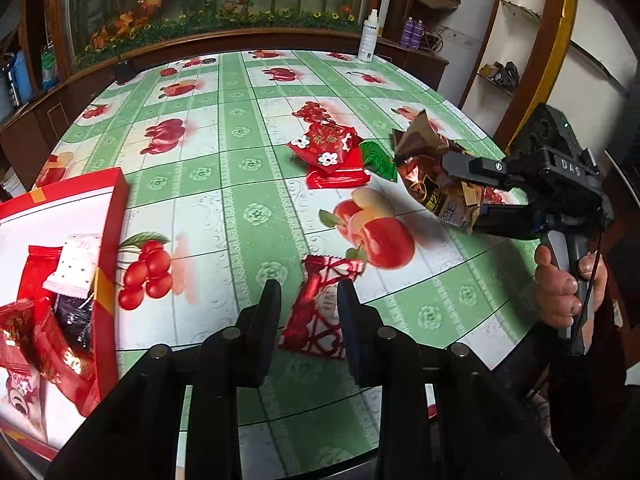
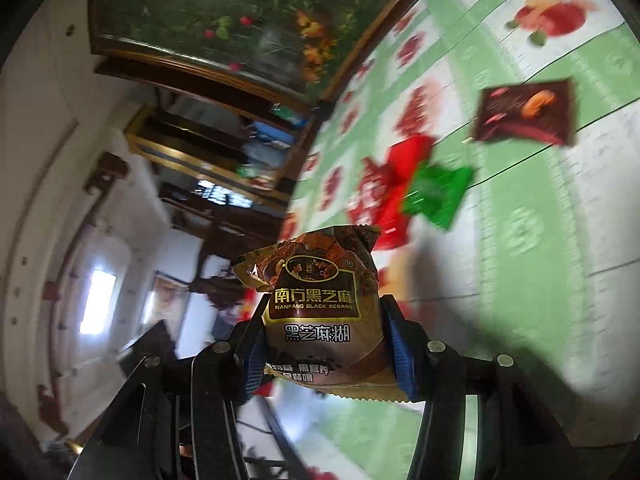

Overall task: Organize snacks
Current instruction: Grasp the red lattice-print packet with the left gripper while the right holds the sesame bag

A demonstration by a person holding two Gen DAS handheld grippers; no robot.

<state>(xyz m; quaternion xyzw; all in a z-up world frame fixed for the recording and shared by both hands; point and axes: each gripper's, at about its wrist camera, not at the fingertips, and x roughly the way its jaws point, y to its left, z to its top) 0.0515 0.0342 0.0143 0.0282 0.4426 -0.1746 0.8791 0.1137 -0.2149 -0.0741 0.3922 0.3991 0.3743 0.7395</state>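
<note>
1. My left gripper (image 1: 308, 300) is clenched on a red patterned packet (image 1: 320, 308). The packet's long axis runs along the fingers, its far edge pointing away from me over the table (image 1: 240, 184).
2. My right gripper (image 2: 324, 340) grasps a brown black-sesame packet (image 2: 320, 300) across its width. Its long axis runs out along the fingers, and a crimped end points forward.
3. To the left of my left gripper: an open red box (image 1: 112, 248), with several red, white and dark packets inside.
4. Ahead of the left gripper, beyond the held packet: two stacked red packets (image 1: 332, 152) with a green packet (image 1: 376, 160) touching their right side.
5. Ahead of the right gripper, farther out: a dark brown square packet (image 2: 524, 112) lies flat, apart from the red and green ones.
</note>
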